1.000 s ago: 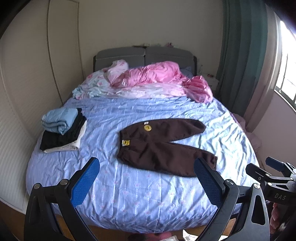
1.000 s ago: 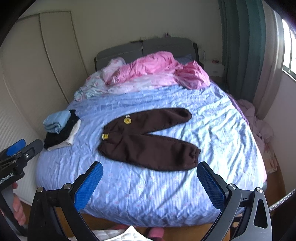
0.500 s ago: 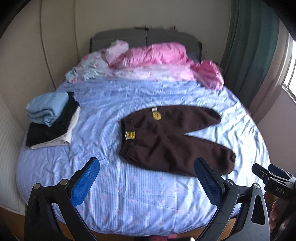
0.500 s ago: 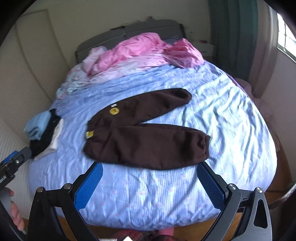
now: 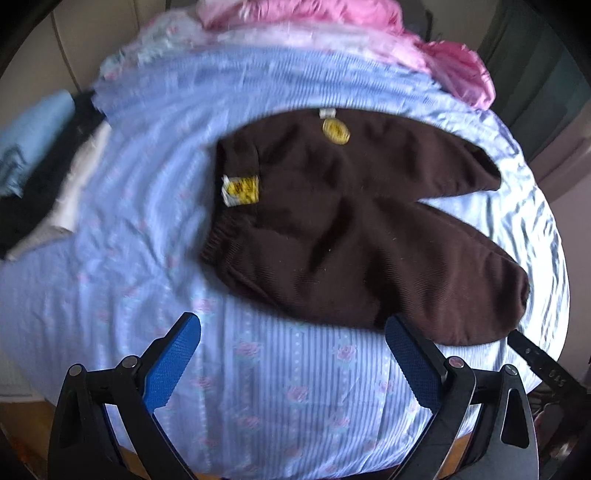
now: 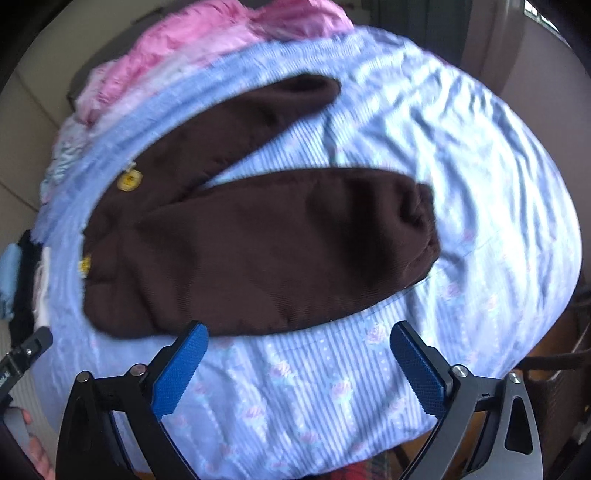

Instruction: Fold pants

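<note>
1. Setting: a home bedroom.
2. Bed with a blue striped, rose-print sheet (image 5: 280,391) fills both views.
3. Rumpled pink duvet (image 5: 332,14) heaped at the far end.
4. Stack of folded clothes (image 5: 40,158) on the bed's left side.
5. Dark curtain (image 5: 546,74) at the far right.
</note>
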`<state>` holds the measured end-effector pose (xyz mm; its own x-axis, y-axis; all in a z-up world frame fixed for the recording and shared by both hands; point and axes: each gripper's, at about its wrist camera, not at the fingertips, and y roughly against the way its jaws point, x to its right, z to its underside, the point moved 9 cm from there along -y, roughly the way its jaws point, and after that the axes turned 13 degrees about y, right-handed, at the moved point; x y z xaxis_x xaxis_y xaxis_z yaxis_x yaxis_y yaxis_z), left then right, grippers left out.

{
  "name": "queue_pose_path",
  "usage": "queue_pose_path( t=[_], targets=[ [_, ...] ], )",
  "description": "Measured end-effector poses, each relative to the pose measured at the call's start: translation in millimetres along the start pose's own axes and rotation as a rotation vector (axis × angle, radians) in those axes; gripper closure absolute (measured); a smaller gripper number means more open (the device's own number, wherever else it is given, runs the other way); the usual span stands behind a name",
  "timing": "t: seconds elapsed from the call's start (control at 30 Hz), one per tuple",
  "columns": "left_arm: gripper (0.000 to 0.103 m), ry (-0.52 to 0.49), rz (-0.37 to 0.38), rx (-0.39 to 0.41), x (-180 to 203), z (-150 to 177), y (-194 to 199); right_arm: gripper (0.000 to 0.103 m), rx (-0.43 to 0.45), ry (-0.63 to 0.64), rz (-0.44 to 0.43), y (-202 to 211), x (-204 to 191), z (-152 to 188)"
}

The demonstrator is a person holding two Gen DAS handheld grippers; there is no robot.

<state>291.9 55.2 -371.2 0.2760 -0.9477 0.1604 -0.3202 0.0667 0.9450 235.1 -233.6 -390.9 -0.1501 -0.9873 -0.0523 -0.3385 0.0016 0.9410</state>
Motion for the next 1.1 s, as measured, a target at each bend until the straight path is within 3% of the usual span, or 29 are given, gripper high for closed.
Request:
queue_pose_path(
  t=[0.23, 0.37, 0.47, 0.57, 0.63, 0.7, 0.8, 0.9, 1.1],
  targets=[
    [0.015, 0.164, 0.003, -0.134, -9.3, -7.9, -65.1, 0.018, -0.138, -0.125, -0.027, -66.3, 16.8, 2.4],
    [0.02, 0.197, 0.001, -0.172, -6.9, -7.5, -84.8, 0.02, -0.185, -0.164, -0.024, -86.3, 21.5, 3.7],
    [0.029, 0.222, 0.002, -0.215, -4.9, -4.1, -98.1, 0.021, -0.218, -0.18, -0.016, -99.1, 23.5, 4.8],
    [0.04, 0.231, -0.009, -0.233, -4.7, -3.1, -103.4, 0.028, -0.253, -0.217, -0.035, -109.0, 25.7, 6.5],
    [0.052, 0.231, -0.02, -0.235, -4.7, -3.1, -102.2, 0.038, -0.259, -0.214, -0.037, -109.1, 25.2, 3.5],
    [0.072, 0.238, -0.032, -0.234, -5.3, -4.6, -100.3, 0.06, -0.254, -0.169, -0.025, -106.2, 24.3, -4.1],
    [0.083, 0.231, -0.041, -0.225, -4.6, -5.3, -91.5, 0.081, -0.244, -0.122, -0.009, -96.7, 23.5, -12.6],
    [0.088, 0.22, -0.043, -0.207, -0.9, -8.9, -76.2, 0.087, -0.227, -0.119, -0.029, -82.9, 21.6, -20.5],
    [0.09, 0.199, -0.026, -0.135, 6.3, -24.3, -30.0, 0.088, -0.106, -0.042, -0.051, -15.1, 8.0, -60.1]
  ],
)
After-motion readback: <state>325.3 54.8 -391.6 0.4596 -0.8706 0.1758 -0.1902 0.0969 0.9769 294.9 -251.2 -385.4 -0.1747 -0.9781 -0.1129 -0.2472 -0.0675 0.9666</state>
